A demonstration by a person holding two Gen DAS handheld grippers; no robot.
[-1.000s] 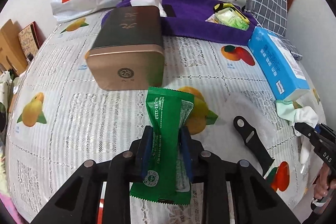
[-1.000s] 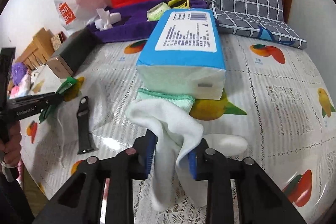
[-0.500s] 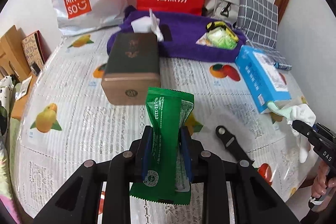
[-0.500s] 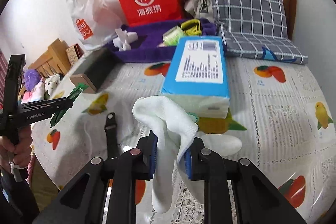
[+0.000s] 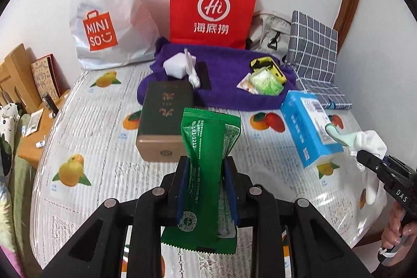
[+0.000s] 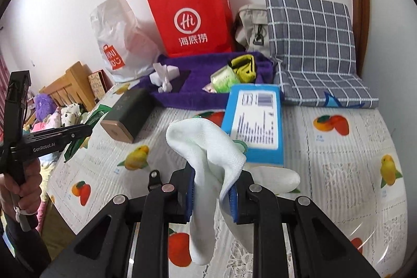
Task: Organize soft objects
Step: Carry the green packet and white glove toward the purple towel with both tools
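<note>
My left gripper (image 5: 206,186) is shut on a green foil packet (image 5: 208,163) and holds it upright above the table; it shows at the left of the right wrist view (image 6: 86,132). My right gripper (image 6: 212,194) is shut on a white sock (image 6: 208,155) that hangs down between the fingers, lifted above the table; it shows at the right of the left wrist view (image 5: 367,142). A purple towel (image 5: 224,90) lies at the back with a white tissue pack (image 5: 179,65), a green packet (image 5: 265,82) and a yellow item (image 5: 268,67) on it.
A dark tin box (image 5: 165,121) and a blue tissue pack (image 5: 310,127) lie on the fruit-print tablecloth (image 5: 86,147). A red paper bag (image 5: 212,7), a white Miniso bag (image 5: 106,12), a grey pouch and a checked cushion (image 6: 310,43) stand at the back.
Both grippers have risen and pulled back from the table with their loads. The sock's green cuff has come off the table beside the blue pack.
</note>
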